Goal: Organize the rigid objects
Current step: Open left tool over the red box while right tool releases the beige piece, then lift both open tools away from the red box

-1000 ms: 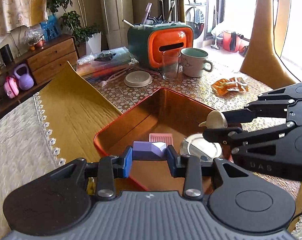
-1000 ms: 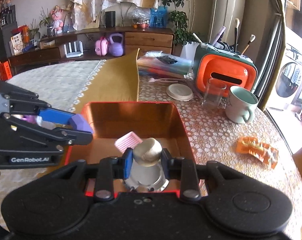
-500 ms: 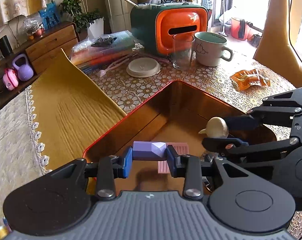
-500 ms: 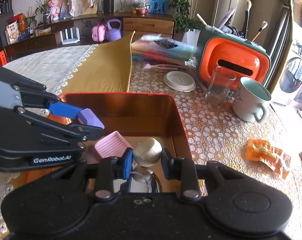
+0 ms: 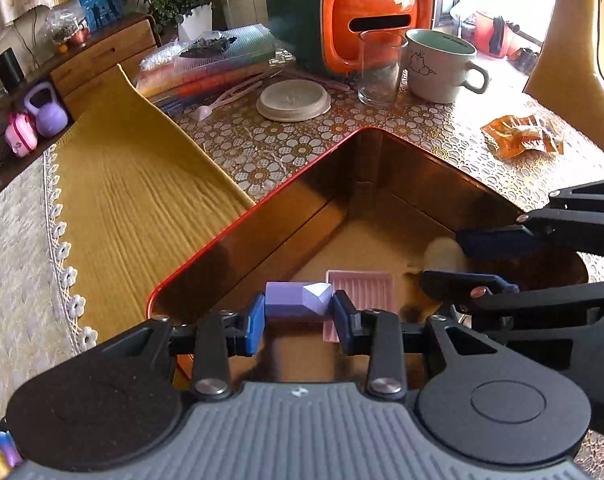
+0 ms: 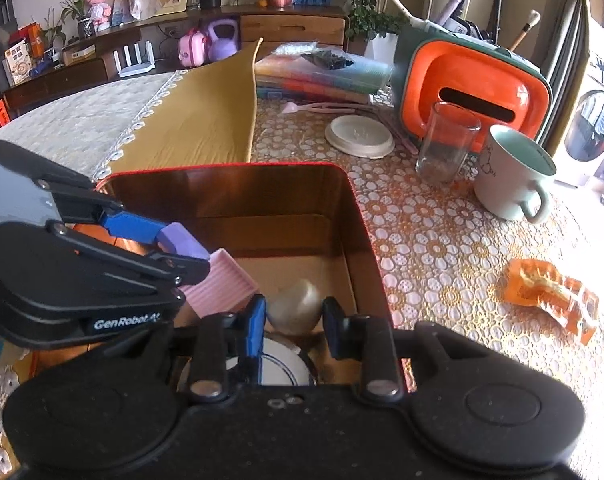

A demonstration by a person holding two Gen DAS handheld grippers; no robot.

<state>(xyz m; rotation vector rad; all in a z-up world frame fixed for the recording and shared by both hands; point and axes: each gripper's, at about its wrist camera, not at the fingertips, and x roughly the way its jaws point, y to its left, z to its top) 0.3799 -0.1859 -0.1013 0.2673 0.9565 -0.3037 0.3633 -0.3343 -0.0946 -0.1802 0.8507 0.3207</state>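
Sitting clamped between the left gripper's fingers, purple block.

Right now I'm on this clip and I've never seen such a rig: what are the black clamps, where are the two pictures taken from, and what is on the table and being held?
No robot here: a person holds two hand-held grippers, each with a camera looking along its fingers.

The left camera shows the left gripper shut on a purple block. The right camera shows the right gripper shut on a pale rounded piece. Each gripper also shows in the other's picture.

Both hang over a red-rimmed tin, which holds a pink ribbed tray and a round metal thing.

Behind stand a glass, a mug, a white lid and an orange box.
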